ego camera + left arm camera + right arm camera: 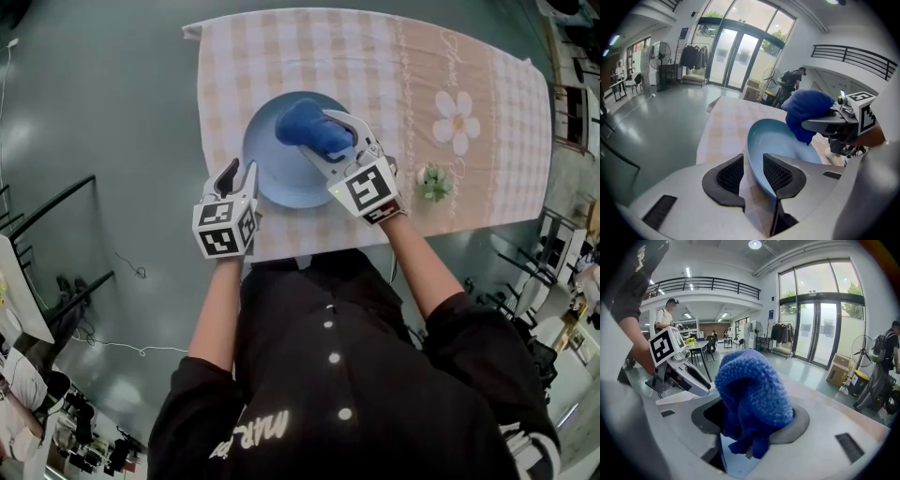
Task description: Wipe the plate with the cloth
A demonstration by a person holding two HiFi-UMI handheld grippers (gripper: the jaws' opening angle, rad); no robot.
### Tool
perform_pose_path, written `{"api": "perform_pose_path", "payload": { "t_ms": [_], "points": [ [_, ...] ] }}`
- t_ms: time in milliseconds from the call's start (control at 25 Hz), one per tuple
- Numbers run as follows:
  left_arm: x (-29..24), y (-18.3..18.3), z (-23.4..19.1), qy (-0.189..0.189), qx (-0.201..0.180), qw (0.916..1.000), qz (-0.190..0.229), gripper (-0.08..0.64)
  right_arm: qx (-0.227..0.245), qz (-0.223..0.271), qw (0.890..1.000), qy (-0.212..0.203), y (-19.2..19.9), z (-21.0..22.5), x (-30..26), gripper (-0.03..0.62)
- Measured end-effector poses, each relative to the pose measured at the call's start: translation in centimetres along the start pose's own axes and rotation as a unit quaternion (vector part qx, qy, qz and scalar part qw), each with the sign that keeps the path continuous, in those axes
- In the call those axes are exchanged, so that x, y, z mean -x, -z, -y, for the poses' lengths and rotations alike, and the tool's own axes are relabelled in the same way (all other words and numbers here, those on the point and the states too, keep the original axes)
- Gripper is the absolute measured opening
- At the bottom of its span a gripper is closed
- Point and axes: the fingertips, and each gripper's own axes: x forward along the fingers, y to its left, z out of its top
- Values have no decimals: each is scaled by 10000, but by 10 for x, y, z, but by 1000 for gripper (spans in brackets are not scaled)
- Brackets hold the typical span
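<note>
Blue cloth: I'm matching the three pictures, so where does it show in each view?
Head view: blue cloth upper centre, over the plate.
Left gripper view: cloth right of centre, above the plate.
Right gripper view: cloth centre foreground.
Shared landmark: the pale blue plate, only a sliver below the cloth in the right gripper view.

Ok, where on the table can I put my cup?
The far strip of tablecloth beyond the plate is bare, and so is the right end around the flower print, past the small plant. The near edge is crowded: the left gripper at the plate's rim, the right gripper holding the cloth over it.
</note>
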Motion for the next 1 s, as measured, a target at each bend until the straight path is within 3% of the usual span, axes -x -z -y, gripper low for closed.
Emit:
{"api": "perform_pose_path", "payload": {
  "t_ms": [480,720,1000],
  "points": [
    [-14,9,-1,-2,191,9991,-391,92,546,-477,9969,-306,12,-9,-36,229],
    [-14,9,-3,-259,216,9985,-427,64,534,-717,9947,-517,17,-17,-51,228],
    [-14,9,-4,-238,304,9984,-420,61,381,-897,9932,-639,19,-20,-67,227]
  ]
}}
